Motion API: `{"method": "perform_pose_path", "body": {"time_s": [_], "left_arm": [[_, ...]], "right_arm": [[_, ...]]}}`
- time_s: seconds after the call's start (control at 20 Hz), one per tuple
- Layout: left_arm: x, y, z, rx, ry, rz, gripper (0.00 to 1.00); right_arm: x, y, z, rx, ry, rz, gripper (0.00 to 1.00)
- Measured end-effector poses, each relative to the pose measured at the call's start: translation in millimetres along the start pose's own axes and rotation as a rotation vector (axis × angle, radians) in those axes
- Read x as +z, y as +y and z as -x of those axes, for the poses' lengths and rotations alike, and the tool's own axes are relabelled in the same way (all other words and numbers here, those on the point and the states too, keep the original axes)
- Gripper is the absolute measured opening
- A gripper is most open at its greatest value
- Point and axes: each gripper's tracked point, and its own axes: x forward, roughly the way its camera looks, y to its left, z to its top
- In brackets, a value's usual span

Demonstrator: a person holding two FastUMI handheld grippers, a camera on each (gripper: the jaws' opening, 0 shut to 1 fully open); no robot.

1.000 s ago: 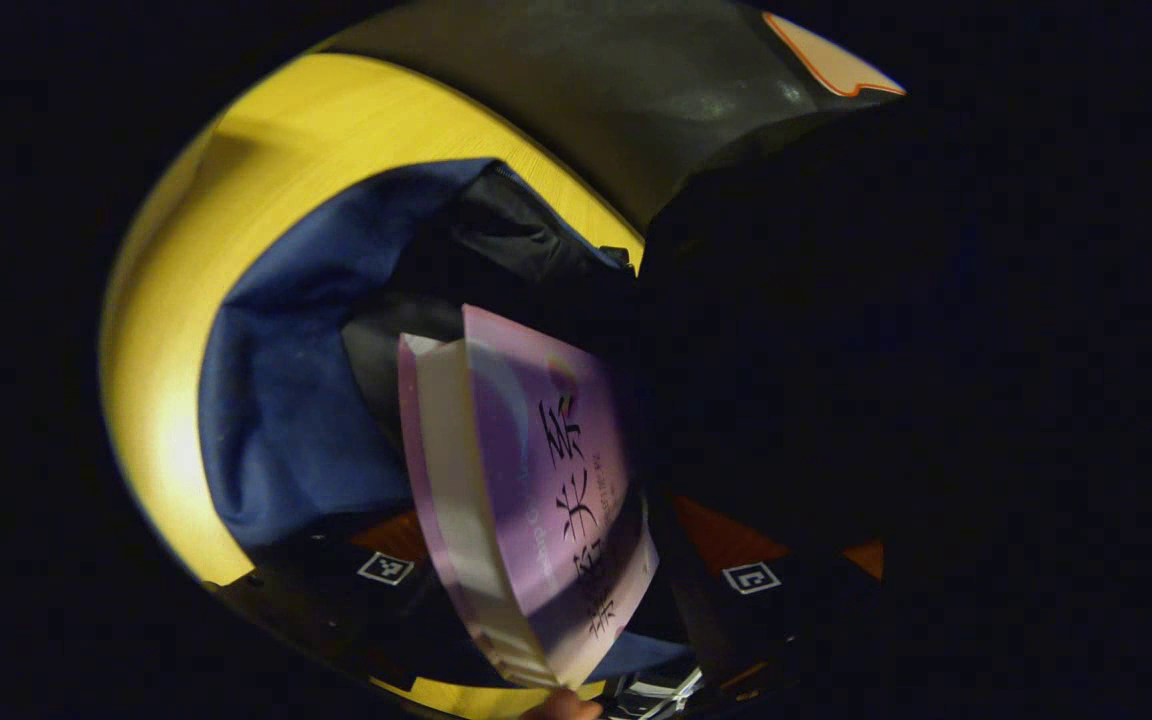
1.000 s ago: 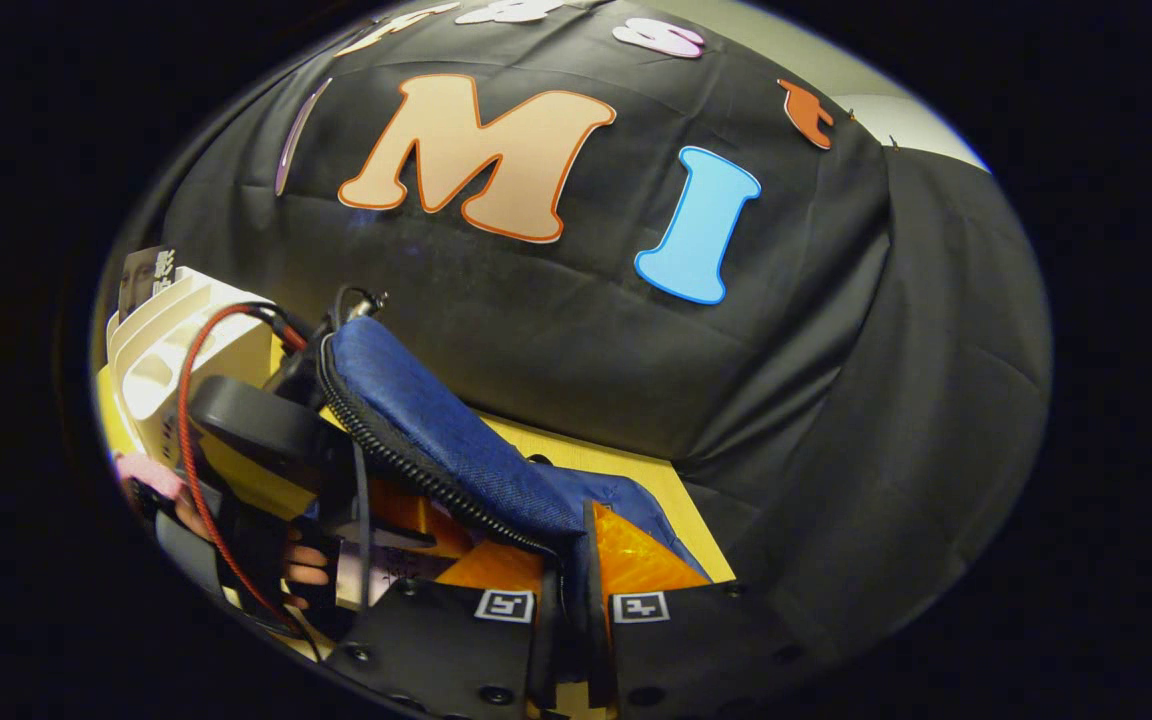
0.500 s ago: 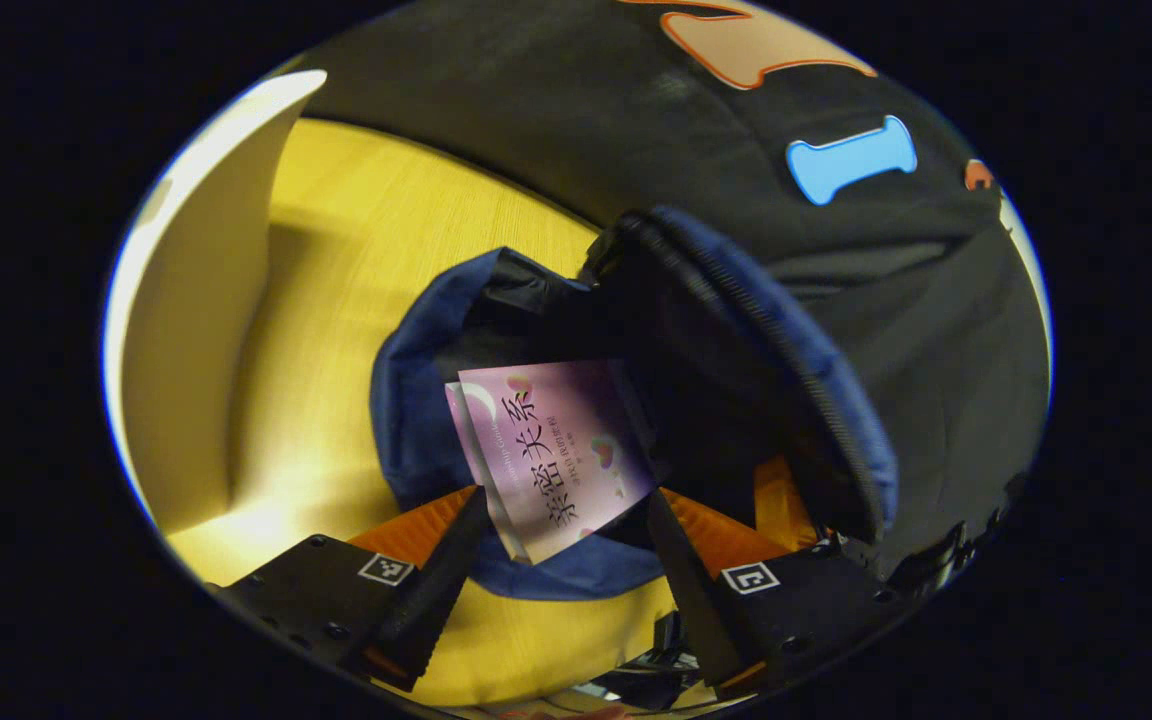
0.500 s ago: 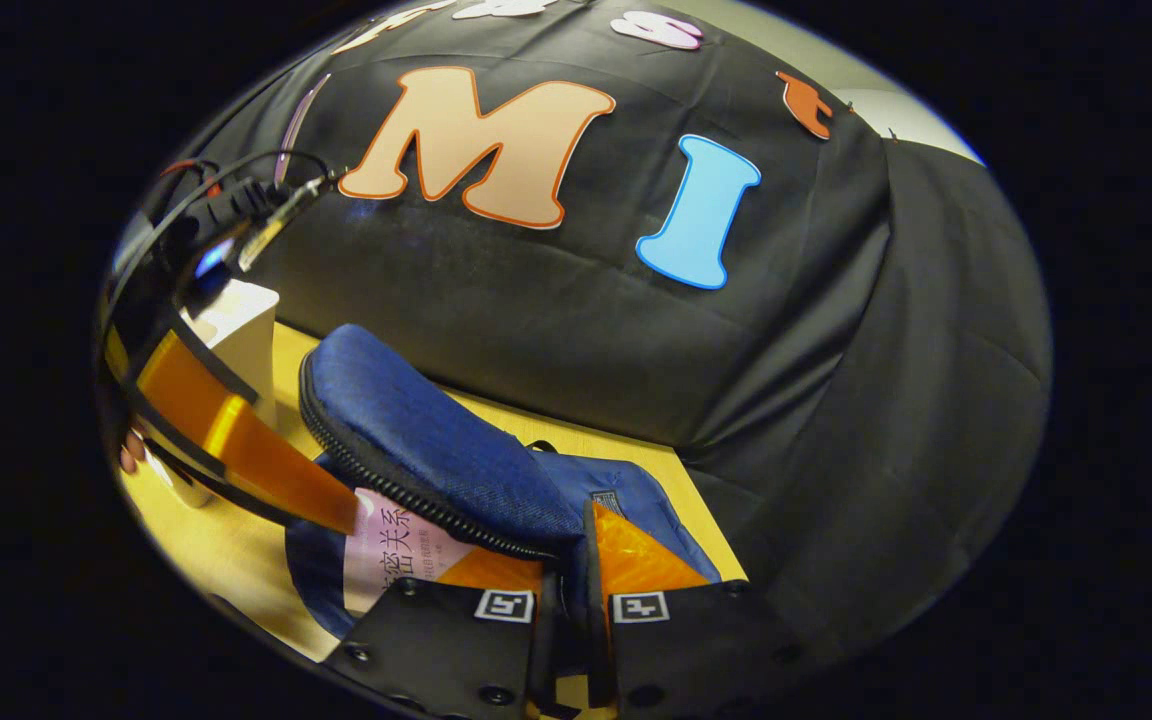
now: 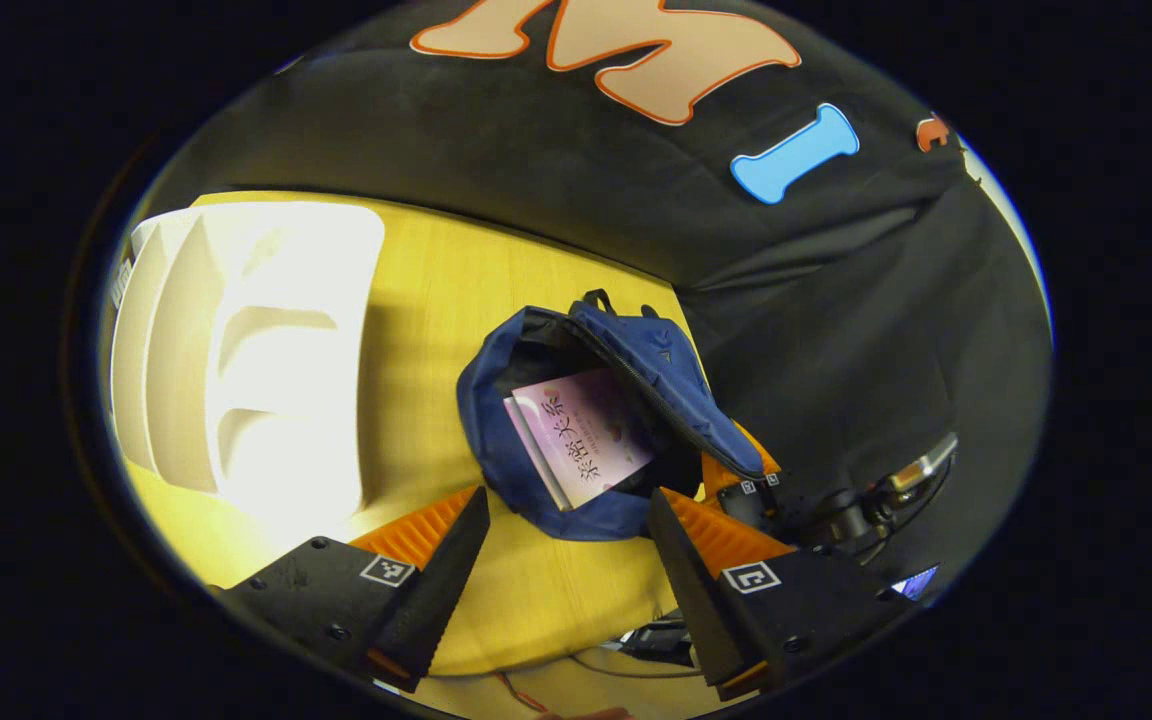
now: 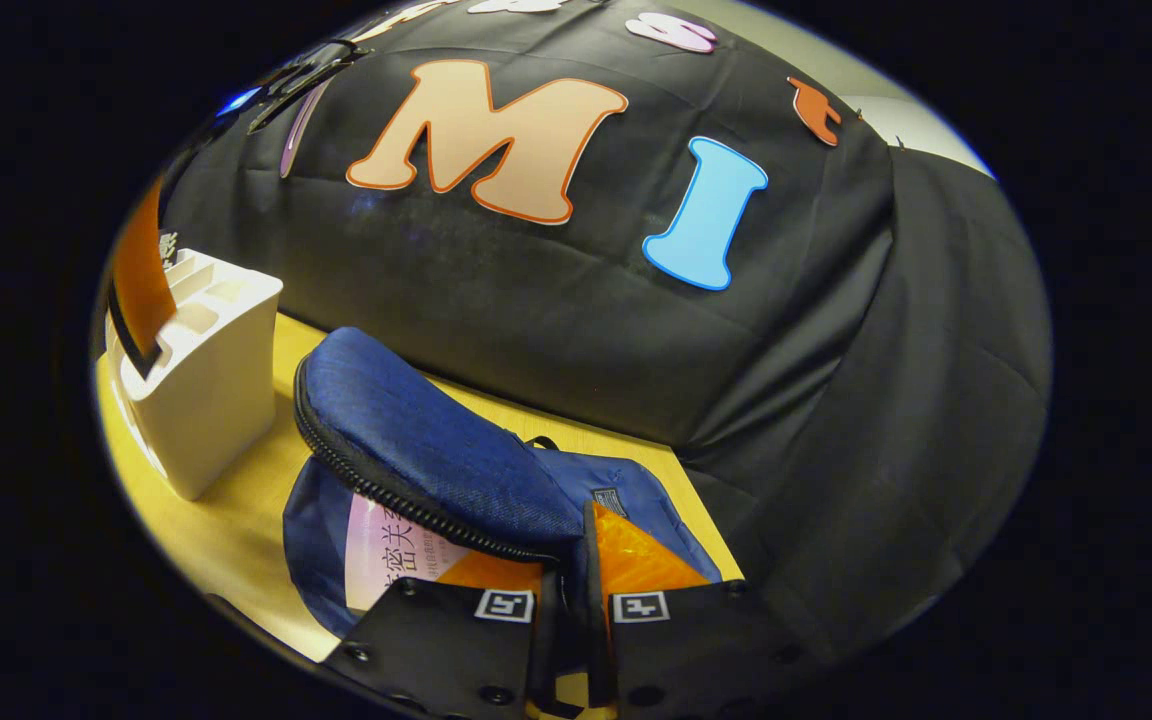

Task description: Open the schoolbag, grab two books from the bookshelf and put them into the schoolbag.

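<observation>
Right gripper: fingers pressed together on the schoolbag's flap, pinching the blue cloth near the zip edge and holding it raised. Flap is soft and limp; judged to sag shut if let go, so the hold near the zip is the sensible one.

Left gripper: fingers spread wide, nothing between them, poised above the bench and well clear of the bag.

Schoolbag: blue fabric, lying on the bench, mouth gaping. Light, floppy, shapeless without support.

Book: purple cover, thin, lying inside the open mouth, one corner towards the rim. Stiffish, smooth cover, likely a little slippery; best gripped by spine or edge.

Bookshelf: white divided rack, beside the bag on the bench. Whether a second book stands in it cannot be told from here.
</observation>
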Motion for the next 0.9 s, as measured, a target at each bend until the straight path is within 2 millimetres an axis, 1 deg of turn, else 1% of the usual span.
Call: {"method": "perform_pose_path", "body": {"time_s": [0.05, 0.1, 0.15, 0.2, 0.3, 0.35, 0.4, 0.55, 0.6, 0.65, 0.8, 0.9], "left_arm": [[3.3, 9.1, 12.7, 0.015, 0.000, -0.013, 0.95], [7.2, 23.2, 24.1, 0.041, -0.001, -0.036, 0.95], [12.0, 37.1, 36.5, 0.071, -0.006, -0.052, 0.95], [15.2, 45.9, 48.8, 0.092, -0.004, -0.054, 0.95], [20.7, 60.1, 72.9, 0.105, 0.008, -0.024, 0.95], [26.9, 71.6, 84.4, 0.121, -0.002, -0.004, 0.95], [35.1, 87.7, 99.2, 0.150, -0.011, 0.015, 0.94], [48.8, 127.2, 139.7, 0.212, -0.042, 0.070, 0.93], [55.4, 142.4, 152.3, 0.235, -0.051, 0.080, 0.98], [61.7, 156.6, 165.7, 0.261, -0.061, 0.084, 0.93], [76.6, 198.5, 206.1, 0.329, -0.082, 0.090, 0.93], [80.4, 229.2, 229.6, 0.382, -0.079, 0.087, 0.92]], "right_arm": [[0.1, 0.0, -0.3, -0.002, -0.001, 0.002, 0.14], [-1.0, 0.4, -0.1, -0.004, -0.001, 0.004, 0.17], [-1.1, 1.0, -0.2, -0.007, -0.001, 0.008, 0.17], [-2.7, 2.3, 0.3, -0.009, 0.001, 0.015, 0.12], [-4.3, 4.8, -0.2, -0.012, 0.002, 0.024, 0.14], [-5.4, 6.9, -0.3, -0.010, 0.006, 0.016, 0.14], [-7.3, 8.5, -1.4, -0.010, 0.013, 0.002, 0.12], [-10.1, 12.1, -4.0, -0.026, 0.031, -0.038, 0.17], [-10.8, 14.3, -4.3, -0.031, 0.034, -0.036, 0.17], [-10.9, 15.3, -4.5, -0.037, 0.038, -0.030, 0.17], [-11.7, 18.3, -4.1, -0.049, 0.051, -0.015, 0.15], [-11.7, 19.4, -3.5, -0.061, 0.053, -0.007, 0.17]]}}
